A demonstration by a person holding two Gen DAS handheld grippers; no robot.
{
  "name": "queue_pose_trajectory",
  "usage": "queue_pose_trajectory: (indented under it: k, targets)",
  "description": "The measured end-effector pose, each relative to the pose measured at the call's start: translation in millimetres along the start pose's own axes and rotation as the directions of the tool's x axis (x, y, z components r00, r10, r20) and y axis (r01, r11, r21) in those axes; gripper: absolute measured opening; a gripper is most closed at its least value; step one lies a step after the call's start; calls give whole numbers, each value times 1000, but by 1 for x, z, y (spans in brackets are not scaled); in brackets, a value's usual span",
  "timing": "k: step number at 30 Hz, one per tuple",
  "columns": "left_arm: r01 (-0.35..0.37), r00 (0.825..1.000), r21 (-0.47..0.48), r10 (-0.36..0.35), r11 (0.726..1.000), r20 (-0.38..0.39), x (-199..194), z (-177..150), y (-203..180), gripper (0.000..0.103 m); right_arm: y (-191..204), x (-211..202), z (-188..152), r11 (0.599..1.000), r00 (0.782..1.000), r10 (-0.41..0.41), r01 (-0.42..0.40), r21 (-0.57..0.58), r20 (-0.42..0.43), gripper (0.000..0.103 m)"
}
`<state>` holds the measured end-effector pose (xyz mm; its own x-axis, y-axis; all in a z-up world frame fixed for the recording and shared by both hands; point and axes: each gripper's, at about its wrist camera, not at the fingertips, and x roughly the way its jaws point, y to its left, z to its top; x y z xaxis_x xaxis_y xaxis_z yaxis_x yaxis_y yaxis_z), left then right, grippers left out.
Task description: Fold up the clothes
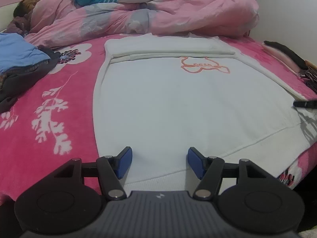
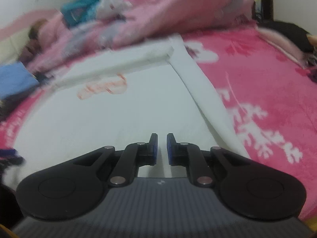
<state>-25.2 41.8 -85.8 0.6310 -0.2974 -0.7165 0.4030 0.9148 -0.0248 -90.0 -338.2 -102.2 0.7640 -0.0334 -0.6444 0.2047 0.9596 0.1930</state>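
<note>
Centrally on the bed, over its pink flowered blanket, lies a white sweatshirt spread flat, an orange outline print toward its far end, both sleeves turned in along the sides and a white band folded across the far edge. Left gripper: above the near hem, blue-padded fingers released and standing apart, with cloth beneath them but nothing pinched. Right gripper: over the near right part of the garment, just left of the folded right sleeve, fingers clenched almost together on nothing. A rumpled pink quilt lies along the far side; a blue garment and dark clothes lie at the far left, and a dark item at the right edge, all apart from the sweatshirt. Judged risks for the next fold: the right gripper, if not opened before it comes down, would push the cloth into wrinkles instead of catching the hem; uneven grips at the two sides would skew the fold; a pinch of the top layer only, or a drag on the plush blanket, could pull the tucked sleeves loose.
</note>
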Motion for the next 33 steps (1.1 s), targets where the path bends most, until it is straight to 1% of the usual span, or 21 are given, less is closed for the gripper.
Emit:
queue_pose_trajectory:
  k: [2,3,6,7,9,11,12,15,16,19,23,26,28,30,33]
  targets:
    - [-3,1000,2,3,1000,-3,1,1,1,64,-10,-5,-9,1000,1000,8,-8,25,-8,6]
    - [-3,1000,-1,3,1000,-3,0,1,2,64,-12,-10,-12,1000,1000,-6,7,26,-13,5]
    - [-4,1000,-4,4,1000,-1,0,0,2,64,-17,-25,-13,998,998,-57,58,16,-24,3]
    - [-4,1000,-5,4,1000,0,0,0,3,64,-18,-29,-11,997,997,-68,68,19,-30,4]
    - [-10,1000,-7,10,1000,3,0,-1,2,64,-13,-33,-6,996,996,-86,86,3,-15,5]
    - [-16,1000,-18,16,1000,8,-1,-2,4,64,-7,-32,1,999,999,-49,49,-3,13,5]
    - [-16,1000,-26,17,1000,10,-1,-3,4,64,-3,-27,4,1000,1000,-25,25,-6,13,5]
    - [-24,1000,-19,25,1000,16,-1,-4,3,64,8,-8,9,998,1000,-11,11,-60,-4,5]
    - [-26,1000,-17,26,1000,17,-1,-4,3,64,7,-1,8,997,1000,-24,23,-73,-16,5]
    - [-26,1000,-16,26,1000,17,0,-4,3,64,-8,0,0,998,998,-48,47,-36,-33,3]
    - [-21,1000,-21,21,1000,19,1,-5,5,65,-25,-23,-7,994,993,-111,111,-6,-34,2]
    - [-19,1000,-21,20,1000,21,1,-5,5,65,-23,-37,-4,988,988,-155,154,-17,-27,3]
    - [-19,1000,-23,20,1000,21,0,-6,5,65,-15,-44,-1,991,991,-136,136,-21,-1,5]
    - [-20,1000,-23,20,1000,21,-1,-6,5,65,-5,-43,4,995,996,-91,91,-30,20,5]
    - [-19,1000,-24,19,1000,21,-2,-6,5,65,14,-30,10,998,999,-22,24,-57,24,5]
